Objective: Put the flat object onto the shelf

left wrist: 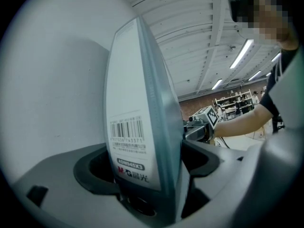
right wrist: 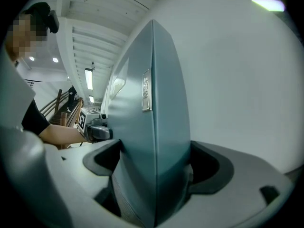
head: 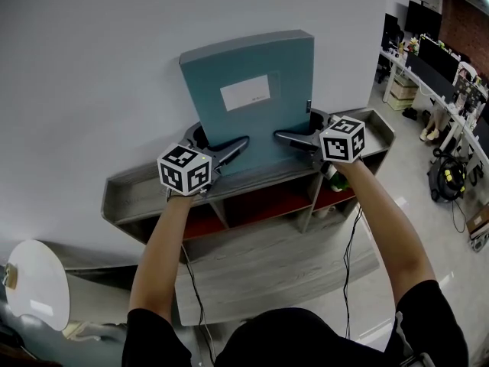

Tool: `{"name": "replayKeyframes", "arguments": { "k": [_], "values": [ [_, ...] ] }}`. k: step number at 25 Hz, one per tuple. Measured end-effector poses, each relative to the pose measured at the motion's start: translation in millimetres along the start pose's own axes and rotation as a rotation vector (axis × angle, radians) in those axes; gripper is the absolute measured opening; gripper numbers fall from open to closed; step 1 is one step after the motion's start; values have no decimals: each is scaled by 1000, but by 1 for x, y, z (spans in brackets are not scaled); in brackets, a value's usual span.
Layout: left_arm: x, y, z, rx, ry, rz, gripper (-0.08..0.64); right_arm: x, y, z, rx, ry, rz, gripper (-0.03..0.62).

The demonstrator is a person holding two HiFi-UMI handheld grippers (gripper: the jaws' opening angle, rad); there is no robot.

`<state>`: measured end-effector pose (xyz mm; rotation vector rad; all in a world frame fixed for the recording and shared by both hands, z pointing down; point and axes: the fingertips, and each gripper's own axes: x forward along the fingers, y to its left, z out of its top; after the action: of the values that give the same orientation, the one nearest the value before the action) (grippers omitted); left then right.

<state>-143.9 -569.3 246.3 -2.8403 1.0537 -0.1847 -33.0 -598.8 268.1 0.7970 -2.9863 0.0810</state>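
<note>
Left tool [head: 238, 144] is clenched on the spine edge of the tall, flat blue-grey plastic file box [head: 252, 102]. In the left gripper view its jaws press on both faces just below the white barcode sticker [left wrist: 127, 141]. The right tool [head: 284, 137] is clamped in the same way on the opposite edge, and the right gripper view shows the box [right wrist: 152, 127] wedged deep between its jaws, under a small metal clasp [right wrist: 146, 96]. Both grips sit low on the box, which stands upright with its white rectangular label [head: 245, 92] facing the person. Its lower edge is level with the top board of the grey wooden shelf unit [head: 137, 189], though I cannot tell whether it is touching the board. Behind it rises the plain white wall [head: 92, 67], very close to the back of the box. Placement looks nearly complete, so what is left is probably settling and letting go. To do that well, bring both tools down together so the bottom edge lands flat, not on one corner. Next, tip the top gently back until the wall supports it. A box this tall and thin on a narrow base could topple forward, so open one tool first, check that the box holds, then open the other and pull both out sideways without brushing its faces.
</note>
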Motion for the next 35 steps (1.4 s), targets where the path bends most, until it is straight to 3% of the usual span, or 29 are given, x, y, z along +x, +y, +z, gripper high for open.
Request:
{"name": "replayKeyframes", "arguments": {
  "k": [11, 19, 28, 35],
  "values": [
    [-2, -1, 1, -15, -9, -21, 391, -2, 1, -3, 73, 2, -2, 454],
    [-15, 3, 1, -25, -23, 13, 391, -7, -3, -2, 87, -11, -29, 453],
    [-71, 9, 9, -152, -106, 56, 390, -40, -2, 5, 144, -38, -58, 453],
    [-122, 4, -5, -154, -112, 97, 390, -78, 8, 3, 140, -30, -108, 451]
  ]
}}
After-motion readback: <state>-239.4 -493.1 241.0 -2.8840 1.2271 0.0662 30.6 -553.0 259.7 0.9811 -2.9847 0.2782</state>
